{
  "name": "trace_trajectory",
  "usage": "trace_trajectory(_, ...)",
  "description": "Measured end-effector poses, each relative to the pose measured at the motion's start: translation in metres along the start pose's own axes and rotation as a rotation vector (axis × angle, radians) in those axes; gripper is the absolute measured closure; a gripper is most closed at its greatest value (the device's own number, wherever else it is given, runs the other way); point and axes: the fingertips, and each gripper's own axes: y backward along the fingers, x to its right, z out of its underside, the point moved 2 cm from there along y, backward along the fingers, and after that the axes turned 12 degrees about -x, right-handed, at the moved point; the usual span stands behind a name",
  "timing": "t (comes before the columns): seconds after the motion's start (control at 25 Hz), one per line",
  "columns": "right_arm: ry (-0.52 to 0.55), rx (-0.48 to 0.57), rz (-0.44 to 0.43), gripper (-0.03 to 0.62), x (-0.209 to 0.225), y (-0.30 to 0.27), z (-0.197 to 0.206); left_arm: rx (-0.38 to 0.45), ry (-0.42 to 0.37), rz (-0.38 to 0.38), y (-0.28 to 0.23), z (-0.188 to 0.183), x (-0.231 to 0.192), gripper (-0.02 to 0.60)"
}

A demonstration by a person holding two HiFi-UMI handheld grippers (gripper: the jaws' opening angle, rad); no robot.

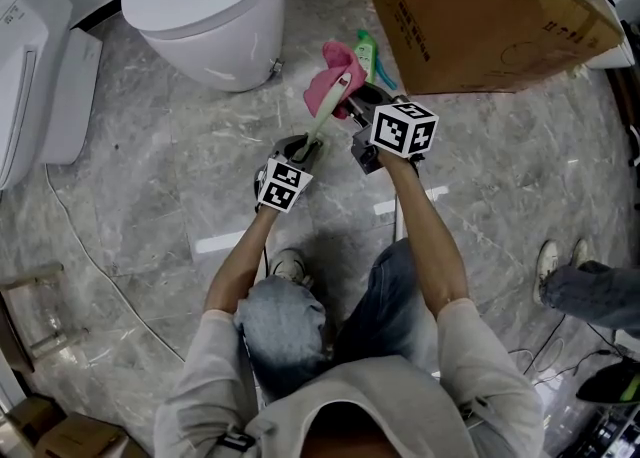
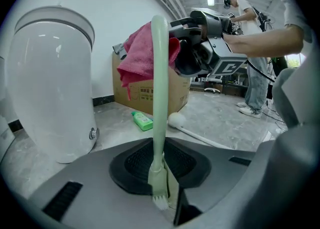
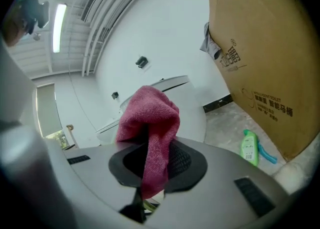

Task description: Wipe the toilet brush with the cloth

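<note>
My left gripper [image 1: 303, 151] is shut on the bristle end of a pale green toilet brush [image 2: 159, 118], whose handle [image 1: 327, 111] rises away from the jaws. My right gripper [image 1: 358, 104] is shut on a pink cloth [image 1: 332, 88], which is wrapped around the upper part of the brush handle. In the left gripper view the cloth [image 2: 140, 58] bunches at the top of the handle with the right gripper [image 2: 187, 48] just behind it. From the right gripper view the cloth [image 3: 150, 128] fills the space between the jaws and hides the handle.
A white toilet [image 1: 205, 6] stands at the far left, a large cardboard box [image 1: 480, 11] at the far right. A green bottle [image 1: 366, 51] lies on the marble floor by the box. A white round-ended stick [image 2: 195, 130] lies on the floor. Another person's shoes [image 1: 560, 261] are at right.
</note>
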Motion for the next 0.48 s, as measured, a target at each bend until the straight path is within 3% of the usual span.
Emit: trace_trajectory(0.48, -0.007, -0.104, -0.057, 0.53, -0.008, -0.017, 0.041, 0.003, 0.009, 0.002, -0.002, 0.001, -0.003, 0.503)
